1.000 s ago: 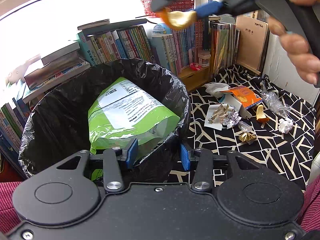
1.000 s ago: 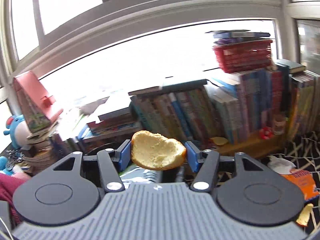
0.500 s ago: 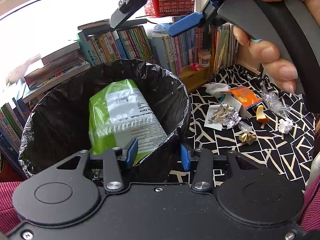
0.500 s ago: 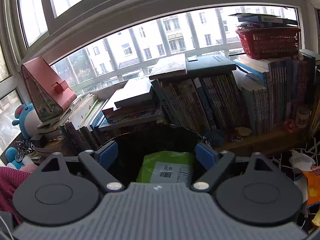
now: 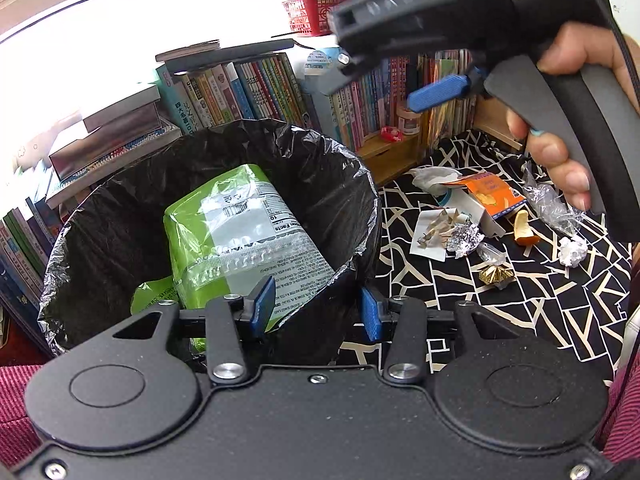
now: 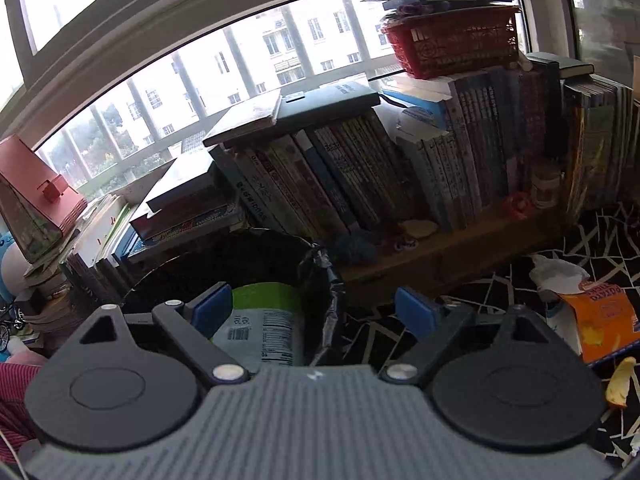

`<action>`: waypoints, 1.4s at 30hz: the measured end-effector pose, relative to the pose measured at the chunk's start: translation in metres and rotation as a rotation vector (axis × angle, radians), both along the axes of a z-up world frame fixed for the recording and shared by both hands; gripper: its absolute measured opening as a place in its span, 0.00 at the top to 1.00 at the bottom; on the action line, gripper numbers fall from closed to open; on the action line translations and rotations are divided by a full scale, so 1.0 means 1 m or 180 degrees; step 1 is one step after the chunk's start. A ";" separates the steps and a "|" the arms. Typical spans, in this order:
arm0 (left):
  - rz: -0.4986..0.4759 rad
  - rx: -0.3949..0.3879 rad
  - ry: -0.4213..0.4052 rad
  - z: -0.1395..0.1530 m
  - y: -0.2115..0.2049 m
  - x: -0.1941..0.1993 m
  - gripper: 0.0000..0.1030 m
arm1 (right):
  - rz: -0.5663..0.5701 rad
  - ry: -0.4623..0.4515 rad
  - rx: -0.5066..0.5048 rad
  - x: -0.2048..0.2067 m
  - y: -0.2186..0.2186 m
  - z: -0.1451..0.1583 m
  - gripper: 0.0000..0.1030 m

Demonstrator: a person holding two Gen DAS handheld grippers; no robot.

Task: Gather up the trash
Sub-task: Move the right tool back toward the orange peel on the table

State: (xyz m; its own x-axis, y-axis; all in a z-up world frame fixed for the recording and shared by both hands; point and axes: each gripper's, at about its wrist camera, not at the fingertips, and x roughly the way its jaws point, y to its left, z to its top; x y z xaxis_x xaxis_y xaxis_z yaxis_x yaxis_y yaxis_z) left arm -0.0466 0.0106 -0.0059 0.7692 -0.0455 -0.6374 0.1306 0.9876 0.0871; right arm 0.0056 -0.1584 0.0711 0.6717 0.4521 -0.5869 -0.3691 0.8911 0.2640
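A bin lined with a black bag [image 5: 120,184] holds a green snack bag [image 5: 224,220]. My left gripper [image 5: 316,308] is shut on the bin's near rim, which runs between its blue pads. My right gripper [image 5: 384,80], held by a hand, hangs above and to the right of the bin, open and empty. In the right wrist view my right gripper [image 6: 312,300] looks down at the bin [image 6: 316,276] and the green bag [image 6: 264,308]. Loose trash lies on the black patterned cloth: an orange box [image 5: 486,192], an orange peel [image 5: 524,228], crumpled foil [image 5: 464,236].
Books [image 5: 256,88] line a shelf behind the bin, with a red basket [image 5: 308,12] on top. More litter lies right of the bin: a white paper ball [image 5: 572,250], a gold wrapper [image 5: 496,274], clear plastic [image 5: 548,204], a white tissue [image 5: 432,176].
My right gripper opened and let go of the yellow peel piece it held above the bin; that piece is gone from view. The green bag shifted in the bin. The right gripper moved lower and rightward.
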 end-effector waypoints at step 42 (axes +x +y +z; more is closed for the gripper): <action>0.0000 -0.0022 0.0005 0.001 0.003 0.002 0.57 | -0.2646 0.0569 -0.0830 0.060 -0.207 -0.161 0.11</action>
